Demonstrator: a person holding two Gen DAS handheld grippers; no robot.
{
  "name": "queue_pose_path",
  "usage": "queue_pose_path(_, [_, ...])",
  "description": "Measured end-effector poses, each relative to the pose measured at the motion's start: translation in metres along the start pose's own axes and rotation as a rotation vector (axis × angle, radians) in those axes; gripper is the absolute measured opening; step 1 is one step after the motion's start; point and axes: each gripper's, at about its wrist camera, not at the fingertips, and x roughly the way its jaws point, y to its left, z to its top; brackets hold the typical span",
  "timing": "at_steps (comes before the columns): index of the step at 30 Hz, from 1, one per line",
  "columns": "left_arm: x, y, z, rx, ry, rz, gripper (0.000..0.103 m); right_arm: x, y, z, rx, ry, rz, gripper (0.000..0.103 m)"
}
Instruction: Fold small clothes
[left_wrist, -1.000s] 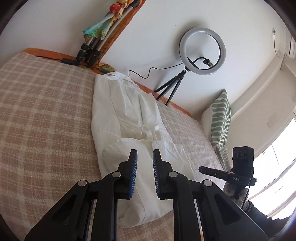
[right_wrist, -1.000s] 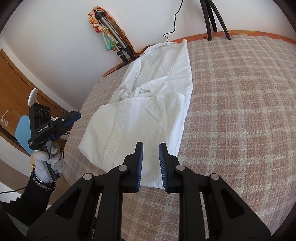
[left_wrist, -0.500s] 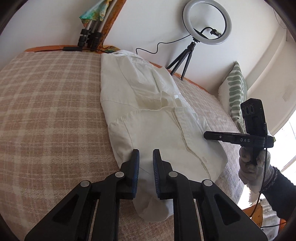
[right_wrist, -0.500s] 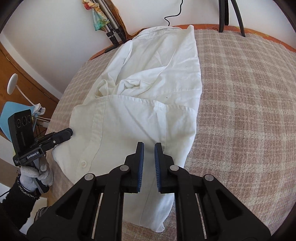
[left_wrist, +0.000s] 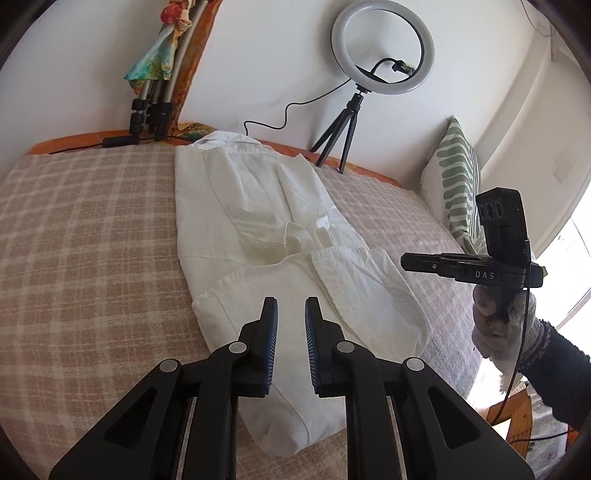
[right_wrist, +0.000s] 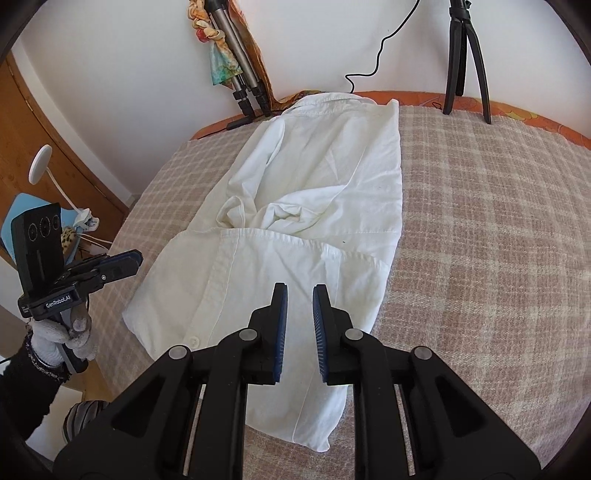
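Shirt (left_wrist: 295, 236): a white button shirt, lying lengthwise on the checked bed (left_wrist: 85, 236), collar toward the wall, its lower part already turned up over the middle so the hem edge runs across the body.
Landmark: everything below is placed relative to the shirt.
Left hand-held gripper (left_wrist: 291, 314): above the near left part of the folded flap; its jaws stand a narrow gap apart with nothing between them, and the pads (left_wrist: 272, 332) press on no cloth.
Right hand-held gripper (right_wrist: 300, 299): above the near right part of the flap, beside the button strip; its jaws are opening a little, also with no cloth between them.
Contact: neither gripper looks to be touching the shirt, though how far above it they hang cannot be told.
Step in hand (judged): picking the next hold for another fold, probably at the near folded edge.
How to do it well: pinch both layers at the two near corners, evenly spaced either side of the button strip, so the flap lifts flat.
Then: carry both corners toward the collar together, keeping the side edges lined up.
Watch: the bunched sleeve cloth (right_wrist: 273, 214) in the shirt's middle; smooth or tuck it first, or it will leave a lump.
Risk: catching only the top layer would undo the fold.
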Motion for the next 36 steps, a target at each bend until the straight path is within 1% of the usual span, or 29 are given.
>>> queue_pose_path(2, [0.008,0.01,0.015,-0.007,0.0,0.008,0.013,0.0,-0.008,0.012,0.011,-0.009,-0.005,0.016])
queue_pose_path(3, [0.014,0.014,0.024,-0.003,0.004,0.015,0.014,0.001,-0.013,0.018,0.017,-0.012,-0.003,0.018])
queue_pose_path(5, [0.025,0.025,0.039,-0.006,0.005,0.043,0.014,0.007,-0.024,0.032,0.031,-0.016,0.001,0.03])
queue_pose_path(6, [0.031,0.029,0.047,-0.006,0.007,0.042,0.014,0.011,-0.029,0.039,0.036,-0.019,-0.003,0.043])
queue_pose_path(7, [0.037,0.034,0.055,-0.007,0.008,0.057,0.014,0.014,-0.034,0.047,0.035,-0.03,-0.024,0.05])
queue_pose_path(8, [0.043,0.04,0.062,-0.009,0.005,0.069,0.014,0.018,-0.039,0.056,0.027,-0.043,-0.053,0.052])
queue_pose_path(9, [0.051,0.047,0.069,-0.015,0.008,0.075,0.017,0.024,-0.044,0.064,0.02,-0.047,-0.069,0.052])
queue_pose_path(10, [0.058,0.054,0.076,-0.025,0.012,0.09,0.023,0.03,-0.051,0.073,0.023,-0.047,-0.075,0.052])
queue_pose_path(11, [0.064,0.061,0.082,-0.035,0.007,0.115,0.024,0.037,-0.06,0.083,0.035,-0.043,-0.071,0.052])
queue_pose_path(13, [0.077,0.07,0.093,-0.037,0.006,0.143,0.024,0.053,-0.079,0.101,0.07,-0.032,-0.064,0.052])
queue_pose_path(16, [0.096,0.077,0.104,0.002,0.024,0.18,0.024,0.076,-0.099,0.124,0.109,-0.027,-0.059,0.052])
queue_pose_path(21, [0.123,0.092,0.115,-0.02,0.048,0.21,0.024,0.109,-0.129,0.146,0.193,-0.031,0.01,0.052])
queue_pose_path(22, [0.127,0.094,0.116,-0.017,0.051,0.216,0.024,0.115,-0.132,0.147,0.202,-0.029,0.025,0.051])
queue_pose_path(23, [0.13,0.095,0.118,-0.013,0.054,0.219,0.024,0.12,-0.135,0.148,0.209,-0.028,0.049,0.047])
queue_pose_path(24, [0.133,0.095,0.118,-0.008,0.057,0.226,0.024,0.125,-0.136,0.15,0.21,-0.024,0.072,0.029])
queue_pose_path(25, [0.136,0.096,0.119,0.0,0.058,0.239,0.024,0.129,-0.136,0.151,0.203,-0.009,0.082,0.003])
queue_pose_path(26, [0.139,0.097,0.12,0.009,0.058,0.255,0.024,0.133,-0.136,0.152,0.187,0.005,0.068,0.003])
queue_pose_path(28, [0.144,0.099,0.12,0.013,0.068,0.283,0.024,0.136,-0.136,0.154,0.147,0.007,-0.003,0.001])
queue_pose_path(29, [0.147,0.101,0.12,0.008,0.076,0.292,0.024,0.138,-0.14,0.155,0.157,0.013,-0.009,0.0])
queue_pose_path(30, [0.149,0.103,0.122,0.001,0.079,0.294,0.024,0.138,-0.145,0.155,0.179,0.007,0.006,0.0])
queue_pose_path(32, [0.15,0.107,0.126,-0.014,0.068,0.295,0.03,0.138,-0.148,0.156,0.183,0.001,0.019,0.0])
queue_pose_path(33, [0.149,0.11,0.129,-0.025,0.058,0.299,0.04,0.138,-0.15,0.156,0.188,0.003,0.029,0.001])
queue_pose_path(34, [0.148,0.112,0.132,-0.036,0.042,0.303,0.044,0.137,-0.154,0.157,0.205,-0.001,0.032,0.001])
queue_pose_path(35, [0.148,0.115,0.135,-0.049,0.025,0.304,0.047,0.135,-0.156,0.158,0.214,-0.014,0.025,0.001])
queue_pose_path(36, [0.148,0.118,0.138,-0.063,0.02,0.297,0.047,0.133,-0.158,0.16,0.218,-0.029,0.019,0.003])
